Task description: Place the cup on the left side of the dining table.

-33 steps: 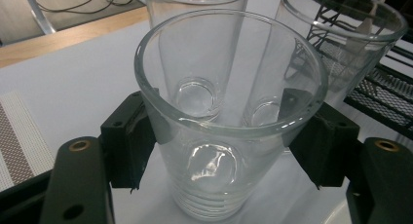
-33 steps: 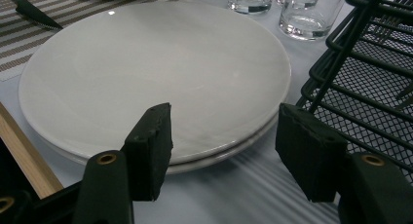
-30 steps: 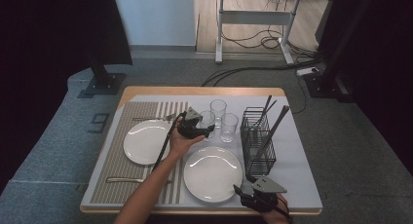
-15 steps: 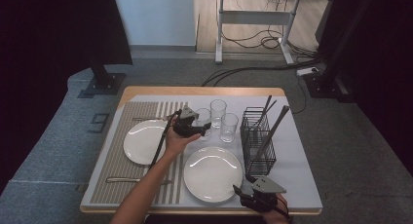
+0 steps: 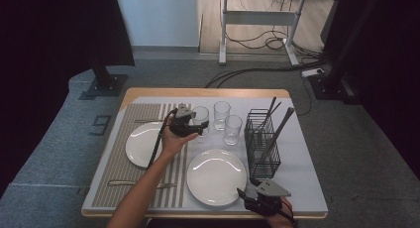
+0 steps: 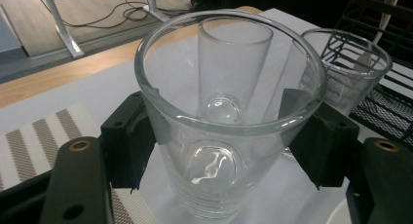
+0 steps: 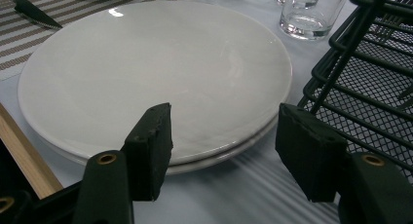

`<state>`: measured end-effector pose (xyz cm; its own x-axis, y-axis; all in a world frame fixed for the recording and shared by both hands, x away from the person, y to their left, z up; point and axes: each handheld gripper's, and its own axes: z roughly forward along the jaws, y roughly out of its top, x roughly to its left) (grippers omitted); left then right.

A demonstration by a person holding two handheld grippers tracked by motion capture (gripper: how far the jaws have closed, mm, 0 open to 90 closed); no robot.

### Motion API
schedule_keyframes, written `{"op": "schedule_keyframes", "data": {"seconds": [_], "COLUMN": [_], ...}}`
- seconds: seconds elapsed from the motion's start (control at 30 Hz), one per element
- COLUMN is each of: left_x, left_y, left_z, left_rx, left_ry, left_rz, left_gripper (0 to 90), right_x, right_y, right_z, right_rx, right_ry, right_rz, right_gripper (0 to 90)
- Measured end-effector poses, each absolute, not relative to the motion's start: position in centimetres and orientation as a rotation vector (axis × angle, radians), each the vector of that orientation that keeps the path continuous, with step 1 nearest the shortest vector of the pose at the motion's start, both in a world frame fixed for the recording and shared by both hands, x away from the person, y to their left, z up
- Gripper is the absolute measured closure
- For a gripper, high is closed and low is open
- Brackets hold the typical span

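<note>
- Glass tumbler (image 6: 229, 121) sits gripped between the jaws of the left gripper (image 5: 190, 126); in the left gripper view the two black pads press its clear wall from either side, just under the rim.
- Nearest the person, the right gripper (image 5: 247, 197) rests by the table's front edge (image 5: 198, 214), its jaws spread with nothing between them; in the right gripper view they point at the rim of the near white plate (image 7: 156, 73), which has bare tabletop between it and the pads.
- Right of that plate stands the black wire basket (image 5: 262, 139), close beside it, with dark utensils sticking up from it; little free room lies between plate and basket.
- Left of the near plate a striped placemat (image 5: 124, 163) carries a knife (image 5: 133, 184) and the second white plate (image 5: 141, 143).
- The held tumbler is clear, thick-based, wider at the rim than at the foot, and upright. In the high view it is above the mat's right edge, between the two plates and the other glasses.
- Just beyond it two more glasses (image 5: 222, 114) stand near each other, close to the basket's left side; the gap to the held one is narrow.
- Past the glasses, bare table runs to the wooden far edge (image 5: 208, 92).
</note>
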<state>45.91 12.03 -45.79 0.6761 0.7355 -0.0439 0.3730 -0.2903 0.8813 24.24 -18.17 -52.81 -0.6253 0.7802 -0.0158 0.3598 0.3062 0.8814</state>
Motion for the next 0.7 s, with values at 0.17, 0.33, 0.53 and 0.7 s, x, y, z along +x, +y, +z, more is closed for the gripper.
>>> {"op": "schedule_keyframes", "data": {"seconds": [0.17,0.33,0.53,0.7], "left_x": [46.1,46.4,46.7,46.9], "left_y": [12.8,13.3,13.9,14.4], "left_z": [-45.7,-45.7,-45.6,-45.2], "left_rx": [1.901,1.894,1.894,1.887], "left_ry": [0.888,0.903,0.912,0.916], "left_rz": [0.474,0.474,0.478,0.489], "left_gripper": [30.2,30.2,30.2,30.2], "right_x": [24.2,24.2,24.3,24.3], "right_y": [-18.2,-18.3,-18.2,-18.1], "right_z": [-52.8,-52.8,-52.8,-52.9], "right_rx": [1.011,1.01,1.012,1.013], "right_ry": [2.133,2.131,2.134,2.136], "right_rz": [1.27,1.27,1.268,1.265], "right_gripper": [38.7,38.7,38.7,38.7]}}
